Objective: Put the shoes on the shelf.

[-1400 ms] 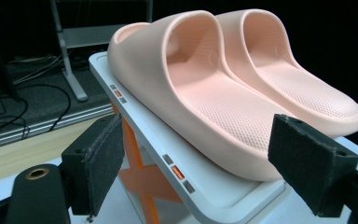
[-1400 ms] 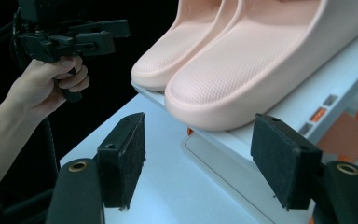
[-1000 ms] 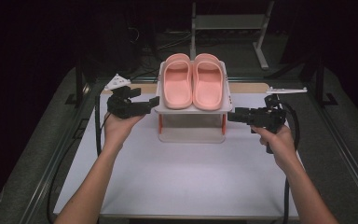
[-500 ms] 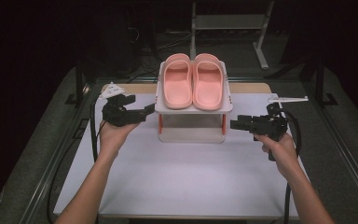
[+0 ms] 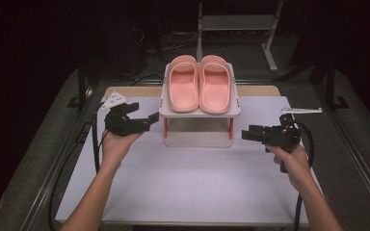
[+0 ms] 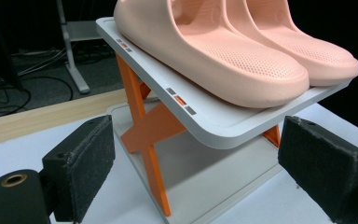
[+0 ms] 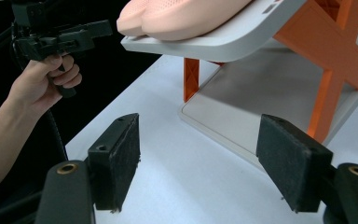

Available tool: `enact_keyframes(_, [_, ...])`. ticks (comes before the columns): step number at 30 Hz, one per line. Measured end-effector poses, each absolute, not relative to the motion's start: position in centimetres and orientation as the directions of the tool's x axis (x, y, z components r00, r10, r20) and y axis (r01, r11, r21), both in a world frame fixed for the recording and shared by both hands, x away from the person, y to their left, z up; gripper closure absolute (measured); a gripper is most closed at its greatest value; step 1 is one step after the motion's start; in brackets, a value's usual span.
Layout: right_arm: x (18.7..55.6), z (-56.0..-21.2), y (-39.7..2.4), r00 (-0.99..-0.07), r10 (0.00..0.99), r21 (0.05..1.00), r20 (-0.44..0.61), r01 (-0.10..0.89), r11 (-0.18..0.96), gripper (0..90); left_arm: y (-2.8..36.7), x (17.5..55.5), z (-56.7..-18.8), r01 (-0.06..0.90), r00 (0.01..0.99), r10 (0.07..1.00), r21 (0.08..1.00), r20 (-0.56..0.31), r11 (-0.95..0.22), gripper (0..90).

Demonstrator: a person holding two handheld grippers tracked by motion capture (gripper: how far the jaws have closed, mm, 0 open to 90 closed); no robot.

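A pair of pink slippers [image 5: 200, 86] lies side by side on the top shelf of a small white rack [image 5: 200, 113] with orange cross legs [image 6: 144, 126]. My left gripper [image 5: 147, 120] hovers at the rack's left side, pointing at it. Its jaws have just been opening and stand open with nothing between the pads [image 6: 196, 163]. My right gripper [image 5: 248, 134] is at the rack's right side, level with the lower shelf [image 7: 242, 107]. It is open [image 7: 200, 158], has widened a little, and holds nothing. The slippers' toes [image 6: 261, 70] overhang neither pad.
The rack stands at the back middle of a white table [image 5: 188, 183] with a wooden strip [image 5: 257, 90] along its far edge. A metal stand [image 5: 236, 21] is on the dark floor behind. Cables trail from both grippers along the table sides.
Both hands have drawn back from the rack's top shelf, toward the near side and lower. The left one also shifted left, the right one slightly right. Both sets of jaws opened a bit.
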State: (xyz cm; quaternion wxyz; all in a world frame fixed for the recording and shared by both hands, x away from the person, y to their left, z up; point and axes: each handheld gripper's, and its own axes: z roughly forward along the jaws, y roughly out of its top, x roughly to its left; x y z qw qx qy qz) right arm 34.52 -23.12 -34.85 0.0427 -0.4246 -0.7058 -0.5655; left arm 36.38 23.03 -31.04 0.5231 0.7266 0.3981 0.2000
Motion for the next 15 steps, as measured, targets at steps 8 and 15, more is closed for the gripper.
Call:
enact_keyframes(8, [34.1,-35.4,-23.6,-0.631,0.556,0.759,0.540,0.651,0.001,28.8,23.3,35.9,-31.5,0.367,0.601,0.789,0.921,-0.127,-0.132,10.1])
enact_keyframes(15, [33.6,-36.1,-23.9,-0.625,0.558,0.755,0.546,0.656,-0.003,28.2,23.4,35.5,-32.2,0.375,0.600,0.789,0.919,-0.137,-0.126,9.8])
